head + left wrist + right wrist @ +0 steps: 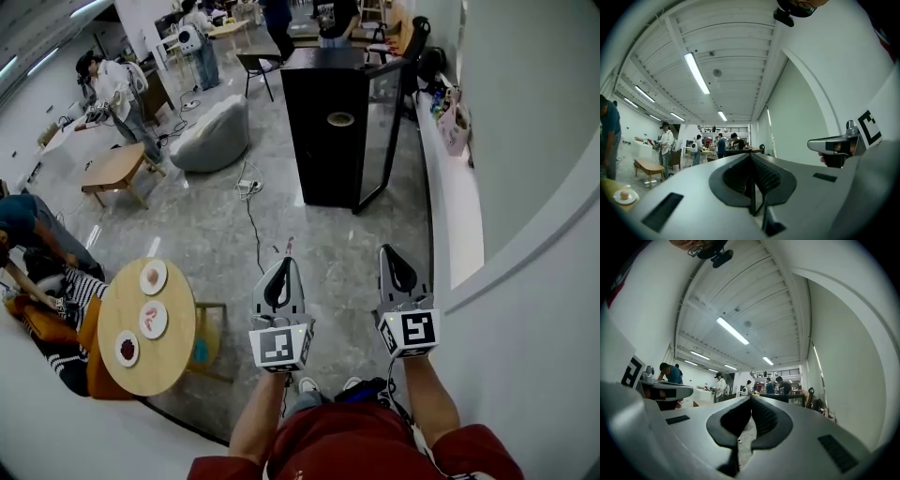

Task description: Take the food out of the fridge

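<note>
An open-plan lab or studio is indicated: strip lights [697, 72], worktables [112, 169], beanbag [214, 134], floor cables [251, 220].

The fridge [323, 141] was finished in smooth black, its door [380, 127] glazed and glossy. The round table [164, 361] was topped in pale matt wood, and the floor [216, 234] was laid in grey, faintly shiny stone-like slabs. The left gripper [284, 265] and right gripper [390, 255] were shelled in matt grey plastic, with ribbed black pads [766, 176].

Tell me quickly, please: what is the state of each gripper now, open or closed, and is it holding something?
Left gripper: closed, jaws together, holding nothing.
Right gripper: closed, jaws together, holding nothing.
</note>
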`<state>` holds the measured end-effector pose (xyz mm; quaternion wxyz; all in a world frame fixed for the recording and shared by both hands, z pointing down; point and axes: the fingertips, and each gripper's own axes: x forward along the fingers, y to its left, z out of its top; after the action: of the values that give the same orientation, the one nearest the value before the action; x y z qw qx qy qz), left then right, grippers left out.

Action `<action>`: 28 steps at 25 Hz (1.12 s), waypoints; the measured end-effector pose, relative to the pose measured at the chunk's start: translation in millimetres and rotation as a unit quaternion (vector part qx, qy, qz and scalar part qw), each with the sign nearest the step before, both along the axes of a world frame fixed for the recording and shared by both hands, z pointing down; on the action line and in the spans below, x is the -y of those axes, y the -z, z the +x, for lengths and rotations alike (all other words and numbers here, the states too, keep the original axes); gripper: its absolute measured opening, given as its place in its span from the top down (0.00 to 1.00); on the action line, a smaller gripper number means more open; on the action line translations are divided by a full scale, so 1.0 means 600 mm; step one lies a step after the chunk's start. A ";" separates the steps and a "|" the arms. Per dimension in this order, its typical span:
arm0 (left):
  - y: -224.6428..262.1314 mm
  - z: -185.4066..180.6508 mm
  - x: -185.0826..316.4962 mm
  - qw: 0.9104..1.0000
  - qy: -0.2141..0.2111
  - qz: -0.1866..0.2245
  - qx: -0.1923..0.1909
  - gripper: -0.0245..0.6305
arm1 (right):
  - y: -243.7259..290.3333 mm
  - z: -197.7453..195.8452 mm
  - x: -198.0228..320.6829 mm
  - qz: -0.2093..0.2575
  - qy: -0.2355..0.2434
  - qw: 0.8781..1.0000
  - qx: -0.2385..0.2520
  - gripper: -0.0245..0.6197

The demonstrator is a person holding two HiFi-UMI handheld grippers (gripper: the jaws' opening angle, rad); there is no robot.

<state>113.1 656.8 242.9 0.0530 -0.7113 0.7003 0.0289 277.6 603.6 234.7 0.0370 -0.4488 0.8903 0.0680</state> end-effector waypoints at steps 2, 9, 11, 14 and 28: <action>0.002 0.014 0.005 1.000 0.003 -0.001 -0.003 0.94 | 0.003 0.014 0.003 0.000 0.000 1.000 -0.001 0.93; 0.002 0.075 0.021 1.000 0.003 0.009 -0.010 0.94 | 0.007 0.073 0.022 0.005 0.002 1.000 -0.003 0.93; 0.004 0.084 0.027 1.000 0.008 0.008 -0.013 0.94 | 0.008 0.085 0.028 0.004 0.003 1.000 -0.003 0.93; 0.004 0.092 0.033 1.000 0.015 0.007 -0.013 0.94 | 0.008 0.099 0.038 0.003 0.002 1.000 -0.002 0.93; -0.008 0.062 0.117 1.000 0.014 -0.003 -0.014 0.94 | 0.006 0.074 0.117 0.001 -0.007 1.000 -0.006 0.93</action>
<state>150.5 586.7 247.4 0.0416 -0.7008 0.7112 0.0358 322.3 533.2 231.1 0.0311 -0.4549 0.8871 0.0716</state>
